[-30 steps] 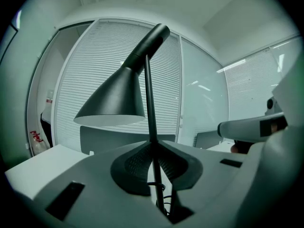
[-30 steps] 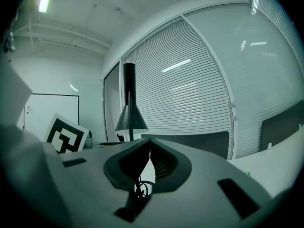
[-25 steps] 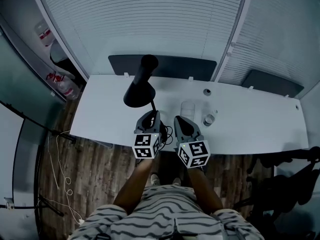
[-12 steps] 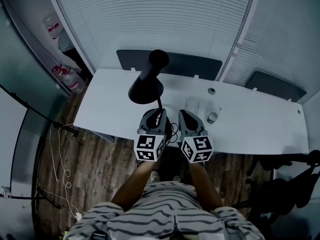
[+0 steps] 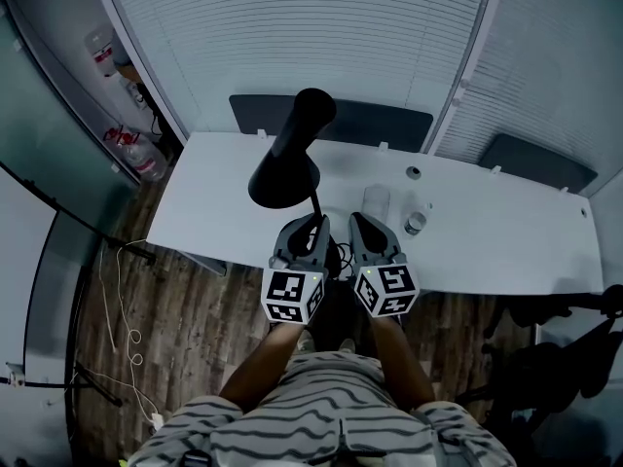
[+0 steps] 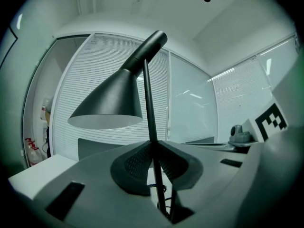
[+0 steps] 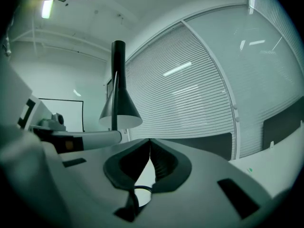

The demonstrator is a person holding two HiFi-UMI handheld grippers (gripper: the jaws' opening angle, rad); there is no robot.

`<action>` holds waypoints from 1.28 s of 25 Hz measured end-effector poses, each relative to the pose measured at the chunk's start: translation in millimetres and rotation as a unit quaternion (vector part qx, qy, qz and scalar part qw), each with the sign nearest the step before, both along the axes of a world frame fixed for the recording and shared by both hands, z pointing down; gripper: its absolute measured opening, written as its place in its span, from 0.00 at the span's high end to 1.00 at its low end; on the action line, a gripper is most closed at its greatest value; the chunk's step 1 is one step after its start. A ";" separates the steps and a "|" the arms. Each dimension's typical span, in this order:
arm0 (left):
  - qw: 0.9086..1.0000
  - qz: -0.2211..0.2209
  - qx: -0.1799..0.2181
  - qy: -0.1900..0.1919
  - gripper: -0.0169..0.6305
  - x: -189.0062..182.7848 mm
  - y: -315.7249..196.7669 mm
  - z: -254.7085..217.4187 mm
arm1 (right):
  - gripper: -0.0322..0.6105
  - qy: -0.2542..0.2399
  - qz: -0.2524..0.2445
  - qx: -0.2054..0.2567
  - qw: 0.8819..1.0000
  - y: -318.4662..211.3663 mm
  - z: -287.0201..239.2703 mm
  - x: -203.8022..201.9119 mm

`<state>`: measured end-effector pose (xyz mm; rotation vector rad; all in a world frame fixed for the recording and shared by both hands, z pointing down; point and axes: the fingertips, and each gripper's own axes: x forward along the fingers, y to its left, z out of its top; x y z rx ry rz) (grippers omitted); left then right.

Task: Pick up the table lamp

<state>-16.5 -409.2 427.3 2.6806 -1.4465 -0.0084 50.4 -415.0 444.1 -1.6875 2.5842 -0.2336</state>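
Table lamp (image 5: 283,168) sits at centre frame in the head view, its thin black stem (image 6: 148,103) clamped in the left gripper (image 5: 313,224); the right gripper (image 5: 358,224) beside it is closed on nothing. Judged rigid, smooth and top-heavy at the shade (image 6: 107,103), it is best held low on the stem. A white table (image 5: 506,251) lies beneath, slatted blinds (image 5: 292,27) behind, wood flooring (image 5: 146,309) at lower left

Head view overhead; gripper views level, close; all share lamp (image 5: 284,178).
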 end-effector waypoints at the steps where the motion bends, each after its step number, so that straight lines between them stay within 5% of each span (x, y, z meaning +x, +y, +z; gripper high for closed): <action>1: 1.000 0.001 0.001 0.000 0.91 0.6 2.6 -0.5 | 0.93 -0.001 -0.001 0.002 1.000 1.6 -1.8 -0.8; 32: 1.000 0.005 0.009 0.000 0.91 4.7 11.7 -1.6 | 0.93 0.010 -0.010 0.019 1.000 17.7 -13.2 -0.8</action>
